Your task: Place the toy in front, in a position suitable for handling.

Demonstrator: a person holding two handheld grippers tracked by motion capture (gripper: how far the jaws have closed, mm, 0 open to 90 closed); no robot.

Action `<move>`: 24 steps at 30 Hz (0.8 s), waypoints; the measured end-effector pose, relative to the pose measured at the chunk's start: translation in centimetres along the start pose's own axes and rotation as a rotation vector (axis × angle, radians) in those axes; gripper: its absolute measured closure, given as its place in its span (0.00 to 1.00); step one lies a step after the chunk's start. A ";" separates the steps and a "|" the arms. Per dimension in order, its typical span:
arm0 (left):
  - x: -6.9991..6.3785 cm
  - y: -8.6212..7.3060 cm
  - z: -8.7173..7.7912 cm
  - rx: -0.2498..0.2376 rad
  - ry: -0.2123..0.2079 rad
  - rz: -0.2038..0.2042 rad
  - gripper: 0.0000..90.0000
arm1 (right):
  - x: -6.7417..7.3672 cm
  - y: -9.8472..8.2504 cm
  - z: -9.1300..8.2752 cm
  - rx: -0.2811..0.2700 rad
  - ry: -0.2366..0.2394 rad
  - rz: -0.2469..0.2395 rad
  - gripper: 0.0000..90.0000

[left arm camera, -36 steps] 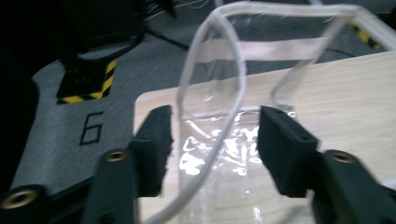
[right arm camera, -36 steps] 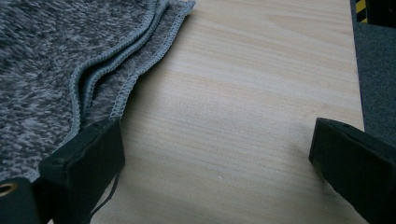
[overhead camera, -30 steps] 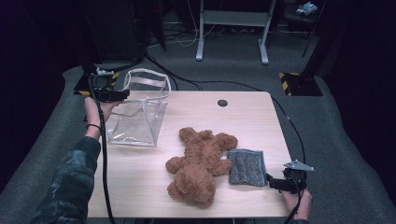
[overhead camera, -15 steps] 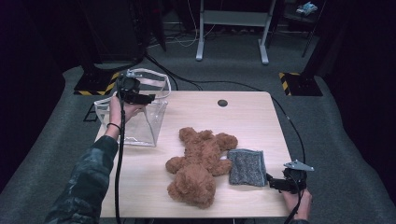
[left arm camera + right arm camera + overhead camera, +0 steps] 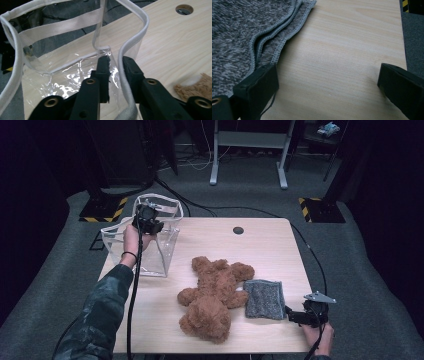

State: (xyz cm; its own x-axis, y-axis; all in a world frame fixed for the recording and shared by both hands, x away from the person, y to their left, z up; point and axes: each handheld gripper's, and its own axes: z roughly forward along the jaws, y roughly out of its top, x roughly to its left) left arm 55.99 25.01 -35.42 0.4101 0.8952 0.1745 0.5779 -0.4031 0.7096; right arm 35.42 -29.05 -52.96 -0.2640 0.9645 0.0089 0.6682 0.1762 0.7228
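The clear bag (image 5: 150,242) stands upright at the desk's (image 5: 260,245) far left corner, its mouth open and edged in white trim. The left gripper (image 5: 148,222) reaches into it from above, held by the left hand (image 5: 132,240), a camouflage sleeve (image 5: 97,320) trailing back toward the near edge. In the left gripper view, the gripper (image 5: 115,65) has its fingers (image 5: 103,67) astride the bag's (image 5: 62,75) white rim (image 5: 130,47): one finger sits inside against the clear wall, the other outside. They have just been closing and now stand narrow, with the rim and plastic between them; the pads look to be pinching the trim.

A brown teddy bear (image 5: 212,295) lies in the middle of the desk, near the bag but apart from it. Just beside the bear, on its right, lies a folded grey cloth (image 5: 264,299).

The right gripper (image 5: 295,316) rests at the desk's near right corner, held by the right hand (image 5: 315,335), pointing at the cloth's near edge. In the right gripper view, its fingers (image 5: 259,87) are spread wide with bare desk (image 5: 337,62) between them. One finger sits at the edge of the cloth (image 5: 242,32), which shows several stitched layers; nothing is gripped.
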 end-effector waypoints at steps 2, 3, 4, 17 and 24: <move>0.1 0.0 0.1 -0.014 0.042 -0.013 0.92 | 0.0 0.0 0.0 0.001 -0.001 0.000 0.03; 0.1 0.0 0.1 -0.014 0.042 -0.013 0.93 | 0.0 0.0 0.0 0.001 -0.001 0.000 0.03; 0.1 0.0 0.2 -0.020 0.065 -0.017 0.93 | 0.0 0.0 0.0 0.000 0.000 0.000 0.03; 1.6 -0.5 0.7 -0.035 0.185 -0.052 0.95 | 0.0 0.0 0.0 0.000 0.000 0.000 0.03; 1.5 -0.6 0.2 -0.043 0.176 -0.077 0.59 | 0.0 0.0 0.0 0.000 0.000 0.000 0.03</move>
State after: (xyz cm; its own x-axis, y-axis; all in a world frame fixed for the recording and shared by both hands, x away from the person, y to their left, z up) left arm 56.42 26.61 -35.77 0.2345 0.9439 0.2327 0.5703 -0.3274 0.7533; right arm 35.42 -29.05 -52.96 -0.2643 0.9644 0.0087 0.6682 0.1766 0.7227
